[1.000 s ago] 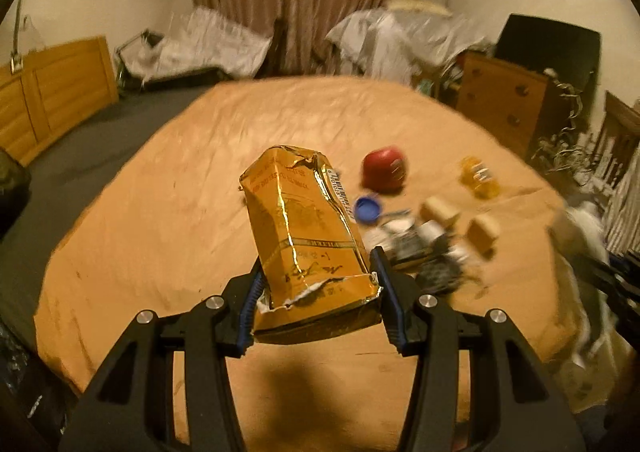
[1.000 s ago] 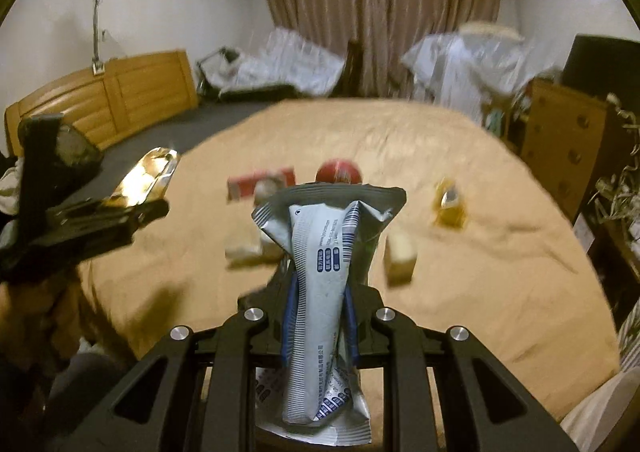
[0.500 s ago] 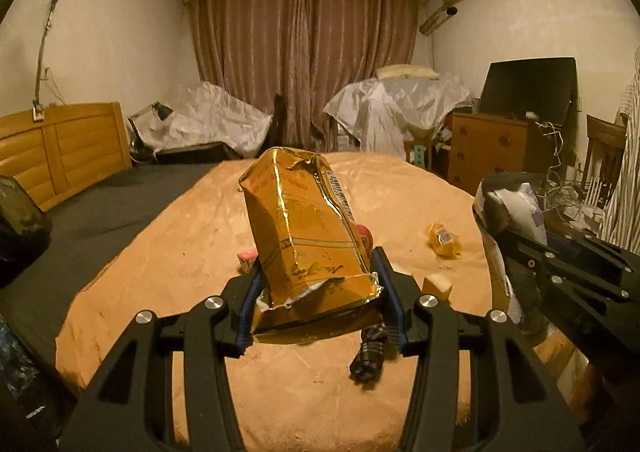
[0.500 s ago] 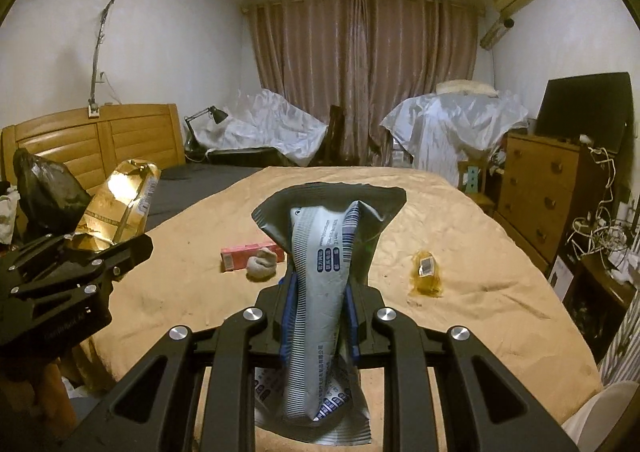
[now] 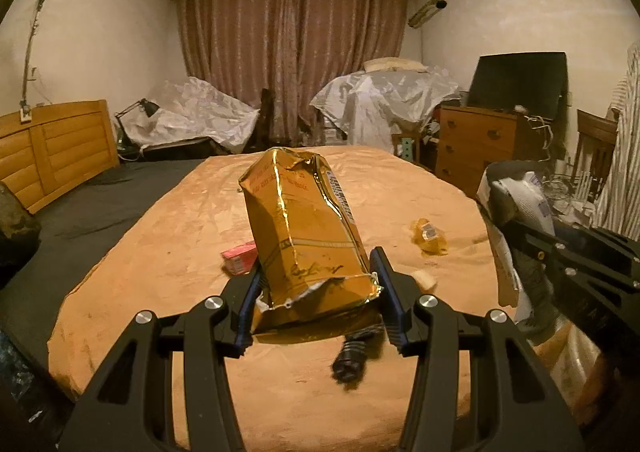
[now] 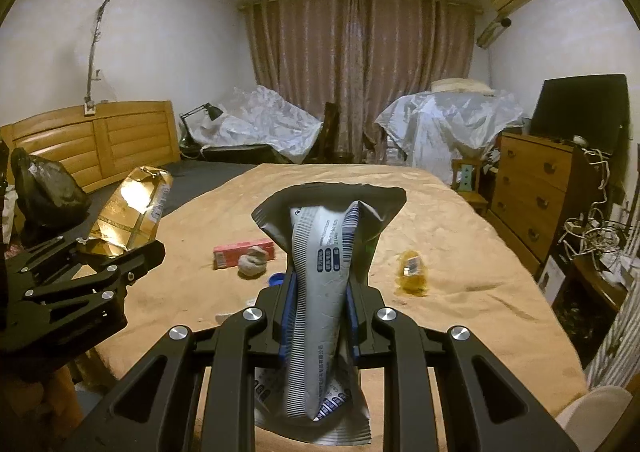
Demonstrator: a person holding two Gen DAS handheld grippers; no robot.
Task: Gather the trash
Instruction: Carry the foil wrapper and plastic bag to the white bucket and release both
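My left gripper (image 5: 318, 294) is shut on a crumpled gold foil bag (image 5: 304, 228) and holds it upright above the orange bed cover (image 5: 168, 252). My right gripper (image 6: 318, 316) is shut on a grey and white pouch (image 6: 324, 264), also held above the bed. Each gripper shows in the other's view: the pouch at the right of the left wrist view (image 5: 520, 203), the gold bag at the left of the right wrist view (image 6: 132, 211). On the cover lie a pink box (image 6: 244, 252), a grey crumpled wad (image 6: 253, 262), a blue cap (image 6: 276, 279), a yellow wrapper (image 6: 412, 272) and a dark striped item (image 5: 352, 356).
A wooden headboard (image 6: 92, 143) and a black bag (image 6: 44, 187) stand at the left. A wooden dresser (image 6: 536, 195) with a dark screen stands at the right, with tangled cables beside it. Covered furniture and curtains fill the back wall.
Both grippers have lifted and tilted up from the bed, each keeping its bag. The view went from looking down on the trash to looking across the room.
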